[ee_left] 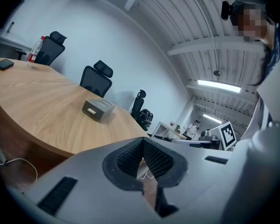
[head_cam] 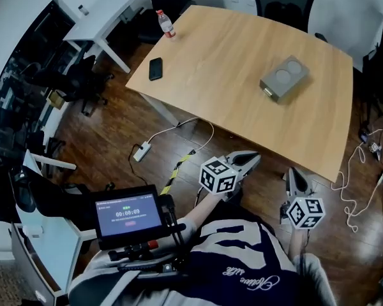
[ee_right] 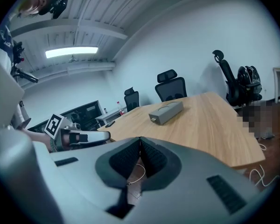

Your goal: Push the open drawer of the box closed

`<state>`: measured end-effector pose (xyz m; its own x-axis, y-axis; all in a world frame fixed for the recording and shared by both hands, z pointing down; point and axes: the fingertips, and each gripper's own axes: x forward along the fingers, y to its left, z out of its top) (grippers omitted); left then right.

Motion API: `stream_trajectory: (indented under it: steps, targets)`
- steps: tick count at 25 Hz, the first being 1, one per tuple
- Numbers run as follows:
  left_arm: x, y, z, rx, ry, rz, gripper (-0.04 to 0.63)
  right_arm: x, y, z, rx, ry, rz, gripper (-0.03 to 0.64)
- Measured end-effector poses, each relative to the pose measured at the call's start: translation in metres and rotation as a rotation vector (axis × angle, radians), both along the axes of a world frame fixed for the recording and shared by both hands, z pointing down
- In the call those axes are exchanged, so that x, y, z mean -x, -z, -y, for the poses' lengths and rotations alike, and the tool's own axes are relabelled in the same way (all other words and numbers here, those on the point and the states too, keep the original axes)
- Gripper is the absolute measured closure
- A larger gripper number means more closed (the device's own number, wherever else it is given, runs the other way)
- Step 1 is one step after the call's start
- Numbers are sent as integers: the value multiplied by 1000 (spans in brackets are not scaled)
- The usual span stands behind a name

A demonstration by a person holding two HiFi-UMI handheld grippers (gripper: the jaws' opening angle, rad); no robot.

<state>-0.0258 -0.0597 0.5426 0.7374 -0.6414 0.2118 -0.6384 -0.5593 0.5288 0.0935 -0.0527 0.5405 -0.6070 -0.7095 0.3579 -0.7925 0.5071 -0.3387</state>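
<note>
Reading 00:00:09 in green digits on the small screen strapped at the chest, with the finer lines above and below it too small to make out. Showing pale script across the dark shirt, not legible. Carrying black-and-white square markers on the cube of each gripper.

Holding the left claw low over the wooden floor, just short of the near edge of the table, with its ribbed pads pressing together at the tips and gripping nothing. Holding the right claw beside it, also short of the table edge, likewise closed tip to tip and empty.

Finding the grey box resting on the table toward its right side, well apart from both claws, two round recesses in its lid. Turning the drawer front, with a pale slot in it, toward the near side; not telling how far out it stands. Noting also a black phone and a red-labelled bottle at the table's far left corner, label print unreadable.
</note>
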Motion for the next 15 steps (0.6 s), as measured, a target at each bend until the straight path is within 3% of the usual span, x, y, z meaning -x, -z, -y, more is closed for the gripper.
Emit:
stream_trajectory:
  steps: [6,11,15]
  targets:
    - [-47,-10,-74,50,32,-31,594,-59,-19,-69,44,-85,-13,618]
    - [-78,-20,-137,71,26,13,594,-80,-19,-119,32,-41,30,618]
    - [-85,-7,-162,39,48,16,592,-81,-13,-140,11,-10,62,618]
